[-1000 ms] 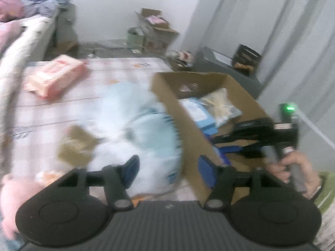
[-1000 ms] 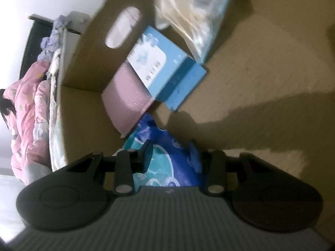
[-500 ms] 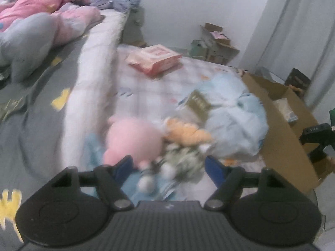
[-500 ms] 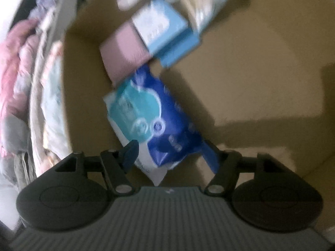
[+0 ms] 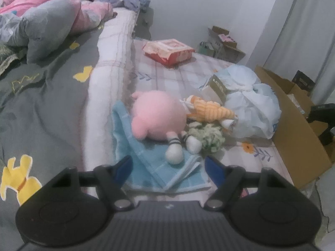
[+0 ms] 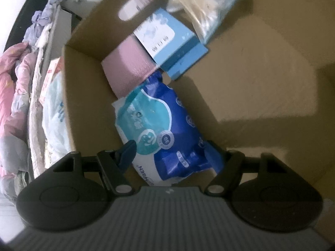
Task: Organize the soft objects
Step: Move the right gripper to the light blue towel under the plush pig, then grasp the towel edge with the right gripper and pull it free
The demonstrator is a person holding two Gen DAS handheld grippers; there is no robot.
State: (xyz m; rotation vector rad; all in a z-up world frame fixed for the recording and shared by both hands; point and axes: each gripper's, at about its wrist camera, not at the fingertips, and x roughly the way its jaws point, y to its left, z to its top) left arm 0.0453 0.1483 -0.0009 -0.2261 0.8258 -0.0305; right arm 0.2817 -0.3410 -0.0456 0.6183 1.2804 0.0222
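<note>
Right gripper [image 6: 170, 153]: jaws have just been opening, now spread, the blue wipes pack [image 6: 165, 133] released and lying between them on the cardboard box [image 6: 261, 67] floor; 1 item stowed. Left gripper [image 5: 168, 167]: jaws apart, empty, has swung from the box to the blue towel [image 5: 150, 165], just short of the pink plush [image 5: 158, 116]. Likely next pickup.

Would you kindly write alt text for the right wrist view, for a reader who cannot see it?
The right gripper hangs with open jaws over a blue and white soft pack lying inside a cardboard box. Behind the pack lie a pink folded cloth, a light blue carton and a clear bag.
</note>
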